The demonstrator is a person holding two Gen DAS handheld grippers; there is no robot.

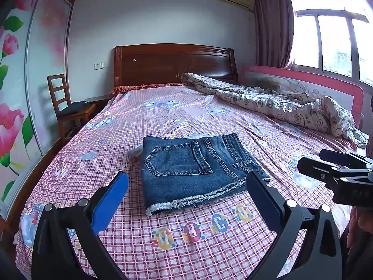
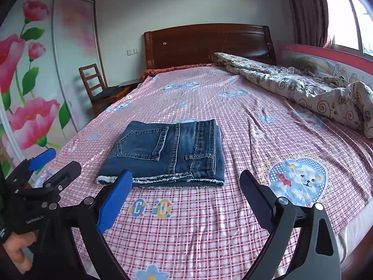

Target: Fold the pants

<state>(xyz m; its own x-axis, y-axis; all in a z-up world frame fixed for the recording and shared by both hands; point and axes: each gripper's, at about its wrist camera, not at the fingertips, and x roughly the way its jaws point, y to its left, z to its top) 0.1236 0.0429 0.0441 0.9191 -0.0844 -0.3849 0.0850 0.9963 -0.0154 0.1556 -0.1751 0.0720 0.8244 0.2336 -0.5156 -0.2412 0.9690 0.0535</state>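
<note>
Blue denim pants [image 1: 191, 170] lie folded into a compact rectangle on the pink checked bed sheet, back pocket up and frayed hem toward me. They also show in the right wrist view [image 2: 167, 154]. My left gripper [image 1: 186, 182] is open and empty, held just in front of the pants' near edge. My right gripper [image 2: 186, 182] is open and empty, also just in front of the frayed edge. The right gripper shows at the right edge of the left wrist view [image 1: 335, 170], and the left gripper at the left edge of the right wrist view [image 2: 44, 170].
The bed [image 1: 163, 116] has a dark wooden headboard [image 1: 174, 63]. A crumpled patterned quilt [image 1: 279, 102] lies along the right side by a pink guard rail [image 1: 303, 81]. A wooden chair [image 1: 67, 107] stands at the left by a flowered wardrobe [image 1: 14, 93].
</note>
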